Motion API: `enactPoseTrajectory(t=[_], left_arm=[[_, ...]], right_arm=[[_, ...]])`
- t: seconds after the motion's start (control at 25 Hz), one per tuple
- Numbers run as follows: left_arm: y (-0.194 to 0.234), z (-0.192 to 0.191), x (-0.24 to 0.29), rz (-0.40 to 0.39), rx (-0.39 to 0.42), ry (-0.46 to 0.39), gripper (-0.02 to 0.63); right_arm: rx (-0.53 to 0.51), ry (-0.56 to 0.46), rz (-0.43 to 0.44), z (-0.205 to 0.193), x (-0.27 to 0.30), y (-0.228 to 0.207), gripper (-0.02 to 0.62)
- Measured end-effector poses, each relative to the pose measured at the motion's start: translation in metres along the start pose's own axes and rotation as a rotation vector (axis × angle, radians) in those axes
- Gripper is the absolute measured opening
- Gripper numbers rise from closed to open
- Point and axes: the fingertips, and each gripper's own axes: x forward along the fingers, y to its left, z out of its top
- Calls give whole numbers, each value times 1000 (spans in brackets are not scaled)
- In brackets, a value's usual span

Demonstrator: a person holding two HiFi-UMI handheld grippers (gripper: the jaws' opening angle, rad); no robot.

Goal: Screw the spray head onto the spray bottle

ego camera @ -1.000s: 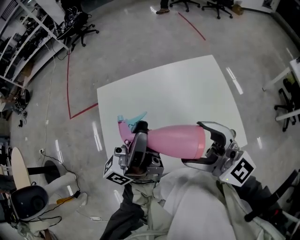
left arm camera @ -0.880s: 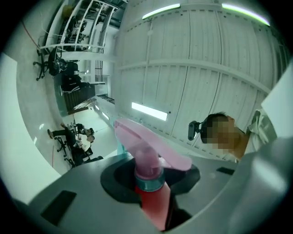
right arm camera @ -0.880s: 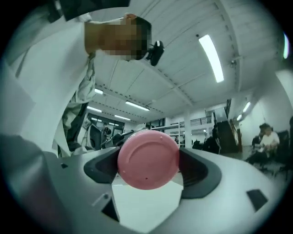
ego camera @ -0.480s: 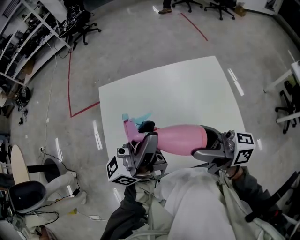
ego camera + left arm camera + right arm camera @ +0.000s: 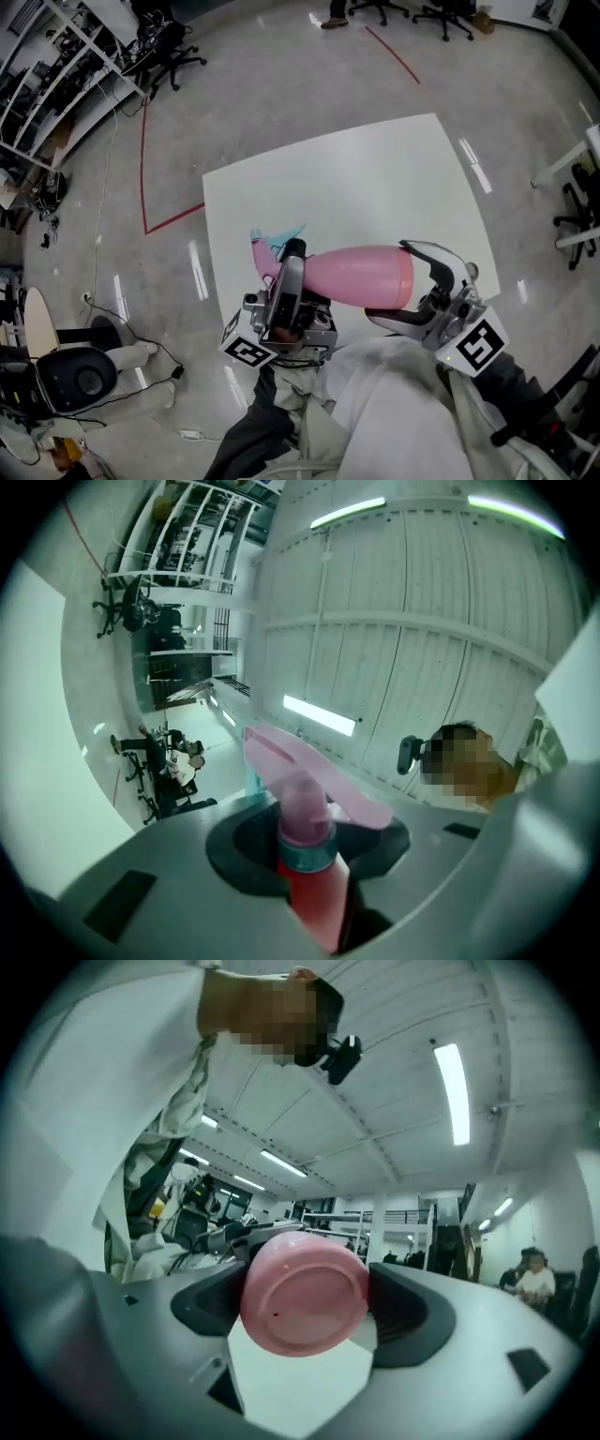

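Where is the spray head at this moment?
Head view, lower left: the spray head sits on the left end of the pink bottle, beside the left gripper.

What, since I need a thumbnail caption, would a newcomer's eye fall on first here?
The pink bottle stands out, held level in the air over the near edge of the white table. The left gripper clamps its neck just behind the spray head, and the right gripper grips its base.
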Motion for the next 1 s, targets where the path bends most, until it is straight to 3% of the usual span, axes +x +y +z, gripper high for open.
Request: enactPoseTrajectory(t=[0.16,0.36,0.48,0.56,0.64,0.72,0.84,0.92,1.0], left_arm=[[-8,2,4,-24,83,25,123],[-26,-5,12,-92,233,122,124],[-29,-10,12,-106,276,173,124],[-21,-9,8,-94,275,152,124],[-15,-5,4,-68,242,98,123],[-10,-3,2,-39,200,59,123],[-12,-6,1,-32,163,72,123],[-15,-7,1,-41,142,69,123],[-15,-6,2,-42,149,64,124]], right_arm=[[447,-81,67,2,3,-18,388],[890,-96,159,-17,6,-23,388],[1035,-98,208,-28,7,-18,390],[993,-136,183,-26,7,-22,390],[868,-197,132,-17,4,-30,388],[643,-200,77,-6,0,-29,388],[306,-116,41,2,-2,-11,388],[275,-93,52,3,-3,-6,388],[388,-116,74,5,-1,-15,388]])
